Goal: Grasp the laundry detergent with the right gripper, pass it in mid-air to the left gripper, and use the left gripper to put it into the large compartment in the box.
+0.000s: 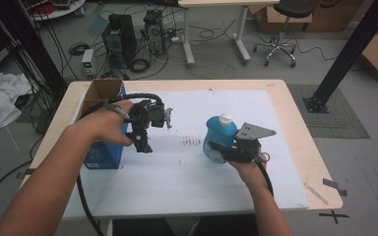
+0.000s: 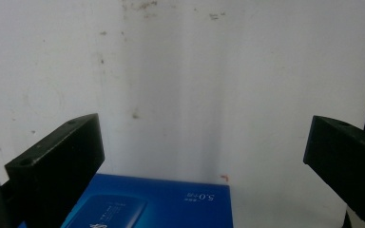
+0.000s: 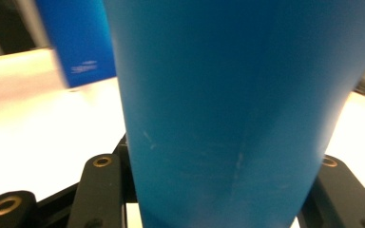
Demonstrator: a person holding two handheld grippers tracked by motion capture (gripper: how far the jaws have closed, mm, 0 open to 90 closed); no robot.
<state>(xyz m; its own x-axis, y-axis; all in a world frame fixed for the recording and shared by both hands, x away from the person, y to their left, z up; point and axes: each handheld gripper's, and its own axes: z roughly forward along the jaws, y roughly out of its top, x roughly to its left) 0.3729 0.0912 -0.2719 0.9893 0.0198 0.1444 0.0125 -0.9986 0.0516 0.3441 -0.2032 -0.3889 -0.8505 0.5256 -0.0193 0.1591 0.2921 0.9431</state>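
A blue bottle [image 1: 220, 135] with a white cap [image 1: 225, 118] is held just above the white sheet [image 1: 177, 172], right of the middle. My right gripper [image 1: 222, 150] is shut on its lower body, and the bottle [image 3: 228, 109] stands between both black jaws in the right gripper view. At the left, a tall blue box [image 1: 102, 153] with an open cardboard top stands on the table. My left gripper [image 1: 142, 143] hangs beside its right face, pointing down. Its jaws are open with nothing between them [image 2: 202, 156]; the box top [image 2: 157, 204] lies just below them.
The white sheet covers most of the wooden table [image 1: 300, 142]. Dark smudges [image 1: 192, 142] mark the sheet between the two grippers. Behind the table, computer towers [image 1: 119, 39], cables and a stool [image 1: 281, 29] stand on the floor. A black post [image 1: 349, 54] rises at right.
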